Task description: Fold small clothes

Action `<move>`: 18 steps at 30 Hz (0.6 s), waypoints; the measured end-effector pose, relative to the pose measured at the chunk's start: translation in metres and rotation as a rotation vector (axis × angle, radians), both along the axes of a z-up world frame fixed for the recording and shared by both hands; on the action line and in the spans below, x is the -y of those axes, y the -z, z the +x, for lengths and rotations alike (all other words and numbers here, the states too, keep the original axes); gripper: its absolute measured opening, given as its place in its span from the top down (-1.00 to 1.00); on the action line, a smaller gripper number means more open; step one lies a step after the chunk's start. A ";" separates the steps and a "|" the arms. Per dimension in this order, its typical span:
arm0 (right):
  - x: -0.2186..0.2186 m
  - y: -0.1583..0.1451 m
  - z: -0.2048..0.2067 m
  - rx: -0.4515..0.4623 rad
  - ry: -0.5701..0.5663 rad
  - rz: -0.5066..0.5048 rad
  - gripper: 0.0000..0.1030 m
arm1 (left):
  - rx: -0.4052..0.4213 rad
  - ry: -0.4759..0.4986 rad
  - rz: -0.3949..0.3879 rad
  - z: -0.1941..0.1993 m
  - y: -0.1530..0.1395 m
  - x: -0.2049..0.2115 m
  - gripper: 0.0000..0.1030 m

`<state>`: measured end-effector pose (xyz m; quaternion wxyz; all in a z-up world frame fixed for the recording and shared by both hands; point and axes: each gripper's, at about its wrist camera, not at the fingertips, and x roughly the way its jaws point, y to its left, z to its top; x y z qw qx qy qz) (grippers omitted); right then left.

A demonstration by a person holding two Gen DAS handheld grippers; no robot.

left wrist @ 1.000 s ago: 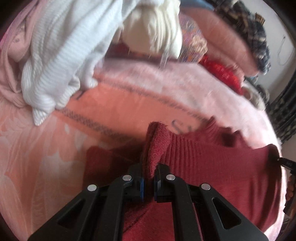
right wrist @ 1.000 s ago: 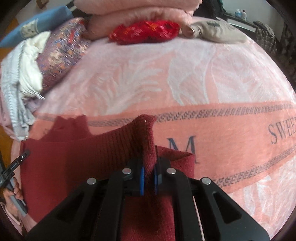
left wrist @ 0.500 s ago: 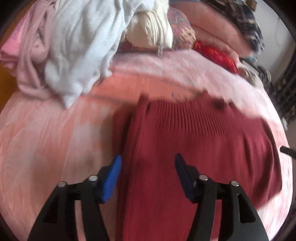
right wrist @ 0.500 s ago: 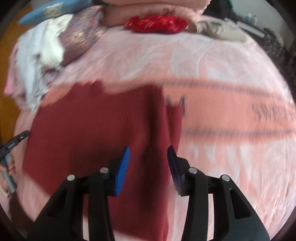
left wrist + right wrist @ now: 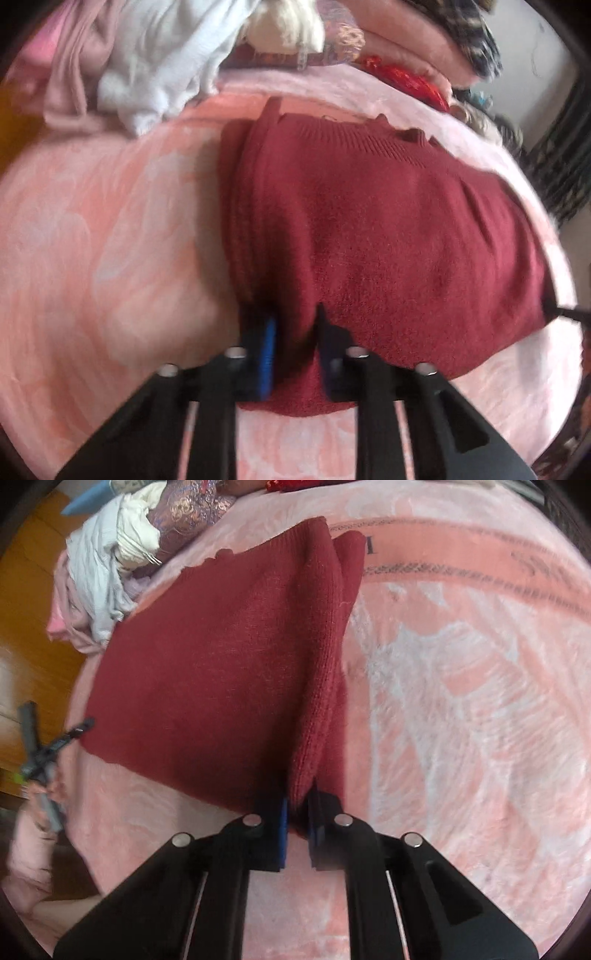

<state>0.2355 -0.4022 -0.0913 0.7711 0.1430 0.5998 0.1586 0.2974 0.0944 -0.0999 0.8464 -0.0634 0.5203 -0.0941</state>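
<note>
Soft red knit sweater [image 5: 388,229] is pinched at both near corners on the bed [image 5: 92,240].
Left gripper [image 5: 293,347] jaws are closing on its six-o'clock hem; right gripper [image 5: 297,825] is clamped on a limp, bunching fold.

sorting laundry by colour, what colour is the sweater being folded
Dark red, a plain knit sweater; clearest in the right wrist view.

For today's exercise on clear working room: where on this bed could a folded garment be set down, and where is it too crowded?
Free: the pink blanket right of the red sweater, below its lettered stripe, and the blanket left of the sweater, below the clothes heap. Crowded: the far edge, with the heap, a patterned cushion and stacked bedding.
</note>
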 end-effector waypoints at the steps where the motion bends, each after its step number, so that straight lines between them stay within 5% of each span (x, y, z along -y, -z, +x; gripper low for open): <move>1: 0.001 -0.006 -0.002 0.010 -0.004 0.004 0.90 | -0.008 -0.004 -0.024 0.000 0.000 -0.003 0.78; 7: 0.014 -0.041 -0.023 0.059 -0.024 0.037 0.91 | -0.043 0.004 -0.102 -0.003 -0.013 -0.017 0.81; 13: 0.013 0.022 -0.018 -0.066 -0.003 -0.009 0.90 | -0.085 0.035 -0.066 0.001 0.009 -0.017 0.80; 18: 0.018 0.011 -0.020 -0.021 0.002 0.021 0.69 | -0.046 0.084 -0.017 -0.004 0.002 -0.007 0.72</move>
